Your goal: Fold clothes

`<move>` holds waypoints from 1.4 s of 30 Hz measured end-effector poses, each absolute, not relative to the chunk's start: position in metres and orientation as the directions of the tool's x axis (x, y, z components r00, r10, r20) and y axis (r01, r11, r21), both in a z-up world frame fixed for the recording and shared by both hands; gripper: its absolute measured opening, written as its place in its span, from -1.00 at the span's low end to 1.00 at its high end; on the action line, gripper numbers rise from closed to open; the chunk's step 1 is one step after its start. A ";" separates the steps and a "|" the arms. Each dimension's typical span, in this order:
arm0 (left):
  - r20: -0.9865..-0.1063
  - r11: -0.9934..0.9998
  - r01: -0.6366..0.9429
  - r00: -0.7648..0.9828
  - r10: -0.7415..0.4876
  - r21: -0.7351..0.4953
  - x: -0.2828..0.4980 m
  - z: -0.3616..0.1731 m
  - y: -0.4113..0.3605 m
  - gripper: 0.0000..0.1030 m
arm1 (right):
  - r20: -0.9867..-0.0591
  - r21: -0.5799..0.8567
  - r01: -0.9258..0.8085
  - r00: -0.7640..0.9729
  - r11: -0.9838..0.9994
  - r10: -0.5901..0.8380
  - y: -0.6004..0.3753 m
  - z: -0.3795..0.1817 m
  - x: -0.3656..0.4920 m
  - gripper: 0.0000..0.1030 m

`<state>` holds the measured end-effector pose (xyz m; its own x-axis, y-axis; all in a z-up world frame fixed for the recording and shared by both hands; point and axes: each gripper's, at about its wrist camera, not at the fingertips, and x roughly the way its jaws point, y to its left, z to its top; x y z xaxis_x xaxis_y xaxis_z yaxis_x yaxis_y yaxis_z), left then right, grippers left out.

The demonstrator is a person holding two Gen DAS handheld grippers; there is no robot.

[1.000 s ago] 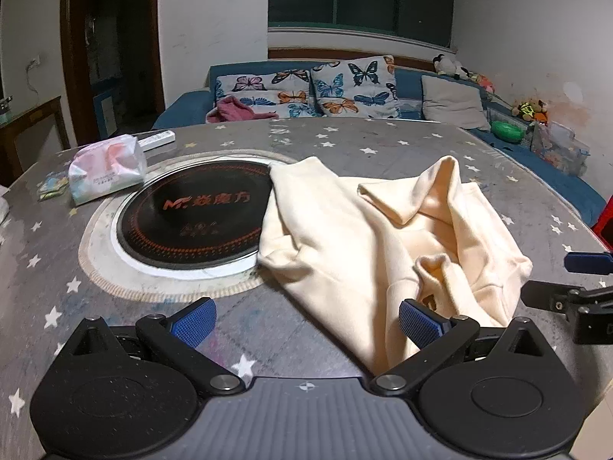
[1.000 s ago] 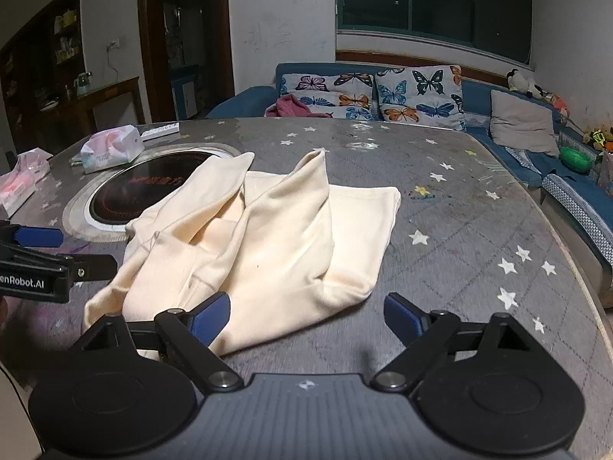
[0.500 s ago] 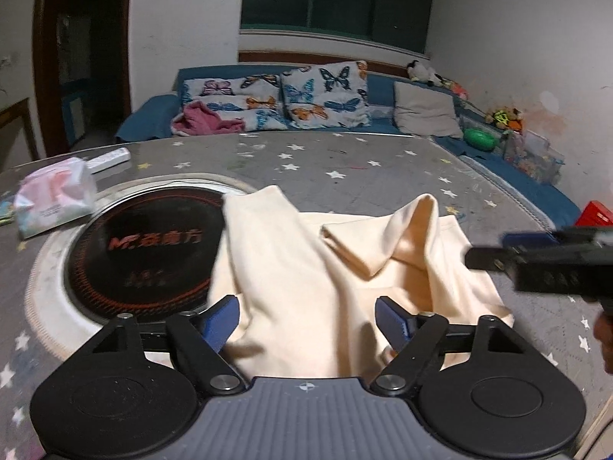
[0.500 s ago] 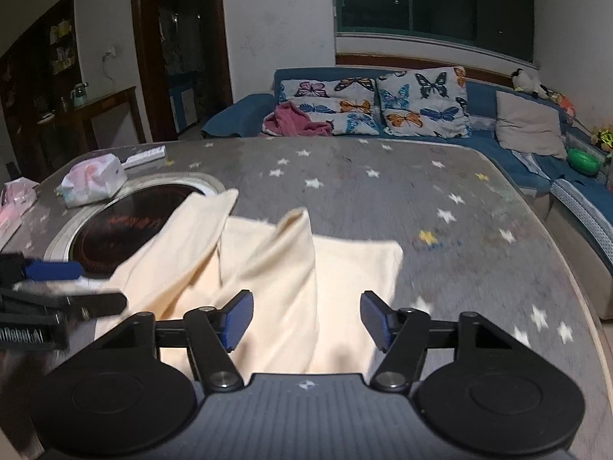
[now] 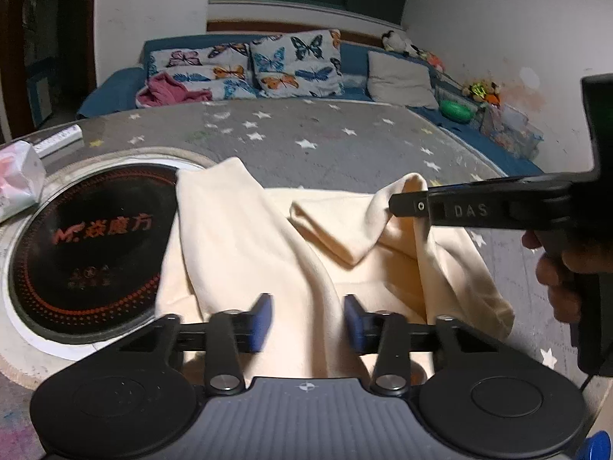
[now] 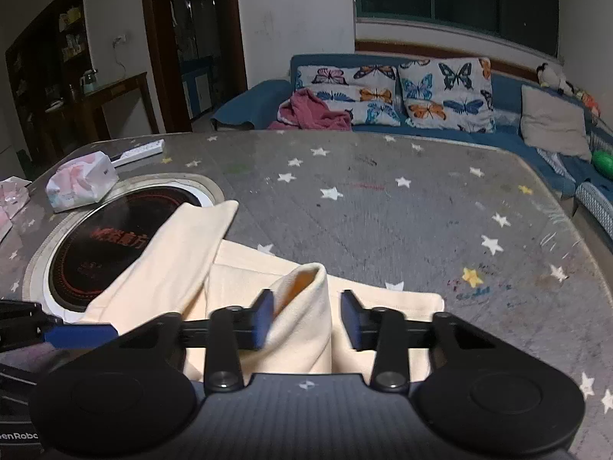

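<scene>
Cream garment (image 5: pixel 245 245): crumpled on the grey star-printed surface (image 5: pixel 306 142), its left edge overlapping the round black cooktop (image 5: pixel 88 237) set into that surface. One sleeve-like strip runs toward the far side; a fold stands up at the middle.

Left gripper (image 5: pixel 308 320): jaws partly open, blue pads on either side of a ridge of the garment, a gap visible on both sides; nothing clamped.

Right gripper (image 6: pixel 306 318): jaws partly open, straddling the raised fold (image 6: pixel 306 280); the left pad lies close against the cloth, the right pad apart from it. Whether the cloth is touched cannot be told.

Left wrist view only: the right gripper seen side-on, its tip (image 5: pixel 406 203) at the peak of the raised fold, and the hand (image 5: pixel 563 272) gripping its handle.

Right wrist view only: a blue pad of the left gripper (image 6: pixel 80 335) at the lower left edge; a second tissue pack (image 6: pixel 13 199) at far left; a dark wooden side table (image 6: pixel 111 96) by the doorway.

Both views: tissue pack (image 6: pixel 80 180), white remote (image 6: pixel 140 150), blue sofa (image 6: pixel 249 103) with butterfly cushions (image 6: pixel 444 92) and a pink cloth (image 6: pixel 314 113).
</scene>
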<state>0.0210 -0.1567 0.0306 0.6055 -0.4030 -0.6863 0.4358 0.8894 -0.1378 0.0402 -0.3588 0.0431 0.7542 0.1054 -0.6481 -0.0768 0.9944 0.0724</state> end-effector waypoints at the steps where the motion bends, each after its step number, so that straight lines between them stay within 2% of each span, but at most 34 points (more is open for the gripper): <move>1: -0.687 0.888 0.439 0.603 -0.406 -0.139 0.021 0.030 -0.156 -0.41 | -0.652 0.078 -0.075 0.751 0.994 0.108 -0.360 0.041 0.041 -0.71; 3: -0.681 0.885 0.444 0.605 -0.412 -0.140 0.019 0.029 -0.155 -0.59 | -0.648 0.086 -0.069 0.754 0.994 0.109 -0.365 0.040 0.038 -0.88; 5: -0.674 0.882 0.450 0.610 -0.418 -0.140 0.017 0.030 -0.153 -0.78 | -0.635 0.093 -0.059 0.765 0.994 0.105 -0.369 0.043 0.032 -0.91; 8: -0.662 0.878 0.459 0.616 -0.427 -0.139 0.014 0.030 -0.151 -0.87 | -0.606 0.075 -0.033 0.792 0.997 0.071 -0.376 0.052 0.017 -0.92; 18: -0.606 0.897 0.409 0.675 -0.422 -0.168 -0.004 0.048 -0.118 -0.93 | -0.505 0.036 0.156 0.855 0.987 -0.117 -0.422 0.079 -0.068 -0.92; 24: -0.578 0.917 0.350 0.716 -0.392 -0.189 -0.025 0.059 -0.081 -0.94 | -0.519 0.078 0.301 0.826 0.950 -0.219 -0.458 0.069 -0.121 -0.92; 28: -0.586 0.924 0.319 0.715 -0.382 -0.213 -0.043 0.057 -0.057 -0.94 | -0.570 0.130 0.375 0.785 0.918 -0.241 -0.478 0.048 -0.148 -0.90; 29: -0.595 0.925 0.316 0.709 -0.379 -0.213 -0.048 0.055 -0.053 -0.94 | -0.589 0.131 0.391 0.770 0.911 -0.246 -0.481 0.041 -0.154 -0.88; 32: -0.626 0.930 0.308 0.689 -0.364 -0.202 -0.056 0.047 -0.045 -0.94 | -0.627 0.125 0.431 0.732 0.894 -0.266 -0.486 0.026 -0.166 -0.62; 34: -0.644 0.932 0.304 0.677 -0.357 -0.197 -0.059 0.043 -0.042 -0.93 | -0.643 0.119 0.436 0.718 0.892 -0.266 -0.487 0.021 -0.171 -0.59; 37: -0.645 0.934 0.311 0.680 -0.349 -0.177 -0.063 0.043 -0.042 -0.88 | -0.633 0.065 0.415 0.720 0.908 -0.284 -0.480 0.025 -0.169 -0.42; 39: -0.640 0.934 0.319 0.686 -0.345 -0.161 -0.066 0.045 -0.043 -0.83 | -0.613 0.010 0.405 0.725 0.914 -0.314 -0.473 0.029 -0.164 -0.17; 40: -0.635 0.933 0.326 0.690 -0.346 -0.154 -0.068 0.047 -0.045 -0.81 | -0.606 -0.007 0.395 0.729 0.919 -0.318 -0.469 0.031 -0.161 -0.15; 41: -0.630 0.932 0.331 0.695 -0.347 -0.147 -0.068 0.049 -0.047 -0.69 | -0.600 -0.022 0.383 0.733 0.923 -0.319 -0.465 0.032 -0.158 -0.14; 42: -0.625 0.932 0.334 0.700 -0.345 -0.141 -0.068 0.051 -0.049 -0.44 | -0.599 -0.031 0.371 0.737 0.928 -0.314 -0.462 0.033 -0.155 -0.07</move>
<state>-0.0680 -0.0490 0.0514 0.7004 -0.3449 -0.6248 0.3335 0.9322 -0.1407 -0.1550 -0.4619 0.0333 0.7367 -0.3141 -0.5988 0.3708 0.9282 -0.0307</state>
